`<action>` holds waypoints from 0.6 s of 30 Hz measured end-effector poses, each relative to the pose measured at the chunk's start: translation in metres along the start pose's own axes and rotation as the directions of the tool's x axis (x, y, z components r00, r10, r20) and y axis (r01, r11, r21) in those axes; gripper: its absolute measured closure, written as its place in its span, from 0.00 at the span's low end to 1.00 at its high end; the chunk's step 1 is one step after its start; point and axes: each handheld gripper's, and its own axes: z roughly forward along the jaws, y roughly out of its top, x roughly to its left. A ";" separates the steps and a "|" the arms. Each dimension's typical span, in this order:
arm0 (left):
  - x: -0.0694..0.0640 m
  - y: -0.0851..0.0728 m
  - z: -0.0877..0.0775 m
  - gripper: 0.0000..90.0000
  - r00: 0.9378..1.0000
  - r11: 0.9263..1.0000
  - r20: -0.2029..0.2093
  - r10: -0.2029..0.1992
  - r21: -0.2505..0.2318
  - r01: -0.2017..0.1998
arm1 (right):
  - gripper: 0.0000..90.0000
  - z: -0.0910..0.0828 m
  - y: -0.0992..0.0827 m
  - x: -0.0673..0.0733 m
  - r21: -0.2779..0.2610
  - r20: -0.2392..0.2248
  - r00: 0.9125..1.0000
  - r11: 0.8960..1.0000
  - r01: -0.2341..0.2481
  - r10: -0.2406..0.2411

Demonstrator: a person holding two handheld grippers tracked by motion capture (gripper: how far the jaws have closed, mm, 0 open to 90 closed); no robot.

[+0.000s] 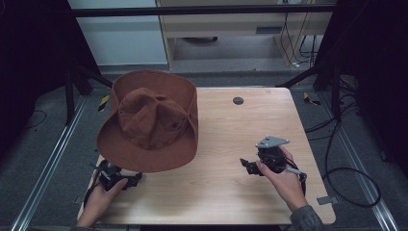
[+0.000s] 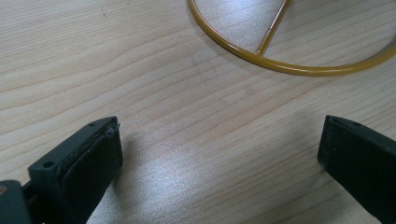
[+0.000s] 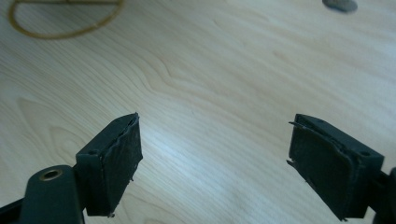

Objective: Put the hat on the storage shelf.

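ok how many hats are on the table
1. A brown hat sits raised over the far left part of the table, its brim hanging past the left edge, above the left gripper. Its wide brim could hide something small underneath.

left tongs (image 1: pixel 134 180): jaws apart, low | right tongs (image 1: pixel 244 164): jaws apart, low
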 end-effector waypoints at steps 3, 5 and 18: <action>0.000 0.000 0.000 0.00 1.000 1.000 -0.001 0.001 0.000 -0.001 | 0.19 0.009 -0.014 -0.006 0.024 0.011 1.000 0.999 -0.026 0.026; 0.000 0.000 0.000 0.00 1.000 1.000 0.000 0.000 0.000 0.000 | 0.19 0.016 -0.022 -0.010 0.043 0.025 0.999 0.998 -0.036 0.035; 0.000 0.000 0.000 0.00 1.000 1.000 0.000 0.001 0.000 -0.001 | 0.15 0.041 -0.051 -0.024 0.095 0.091 0.988 0.987 -0.131 0.123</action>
